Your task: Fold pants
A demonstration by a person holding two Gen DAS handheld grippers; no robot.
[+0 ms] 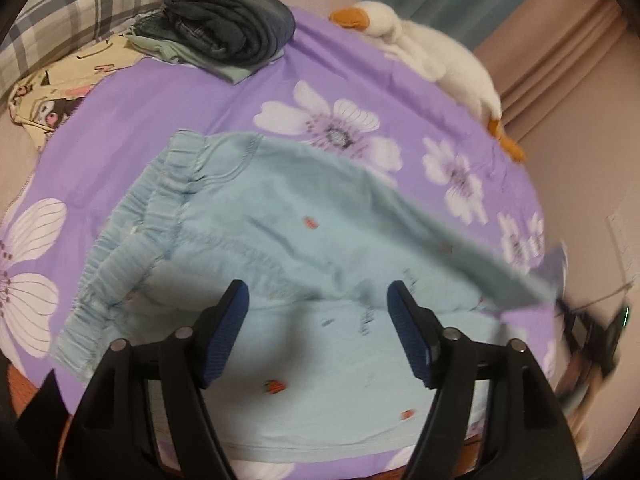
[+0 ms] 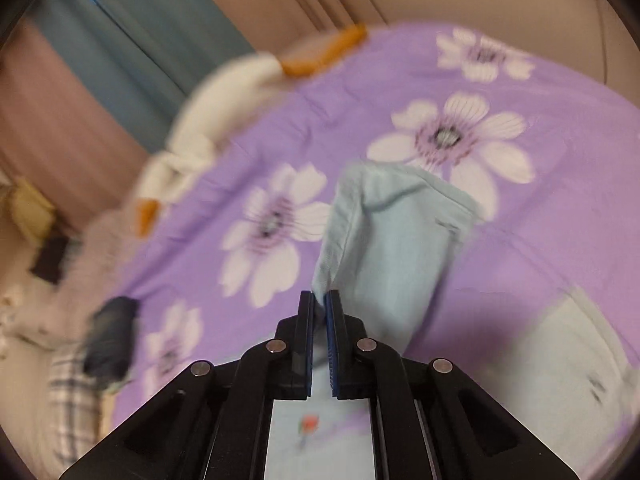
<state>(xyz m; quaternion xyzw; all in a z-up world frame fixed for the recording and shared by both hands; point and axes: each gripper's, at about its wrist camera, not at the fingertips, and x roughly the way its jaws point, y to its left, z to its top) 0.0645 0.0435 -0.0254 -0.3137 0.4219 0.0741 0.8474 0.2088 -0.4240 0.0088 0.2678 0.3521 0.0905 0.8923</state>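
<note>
Purple floral bedsheet underneath everything, with pink and teal curtains behind, a plush white goose along the far edge, and a stack of folded dark clothes near a plaid pillow at the head. Spread across the middle of the sheet: light blue pants, elastic waistband gathered toward the left of the left wrist view, small red motifs dotted over the cloth. One leg lifted off the bed and drawn out toward the right, its hem end pinched in the right gripper, fingers closed down to a narrow slit on the fabric (cloth edge visibly sandwiched between the blue pads). Left gripper poised above the seat of the pants with fingers spread wide, gripping nothing. Judging by the drape and the soft sag of the raised leg: thin, light, limp cotton, no stiffness to hold a shape, likely to slide and bunch rather than fall flat. Probably best taken at the hem corners and at the waistband, where seams and elastic give thicker, firmer purchase than a single layer. Risk of pinching only the top layer, so a deep bite over the edge seems wise. Nothing fragile, little weight, no real slipperiness against ribbed pads; wrinkling and uneven alignment of the legs the main trouble.
</note>
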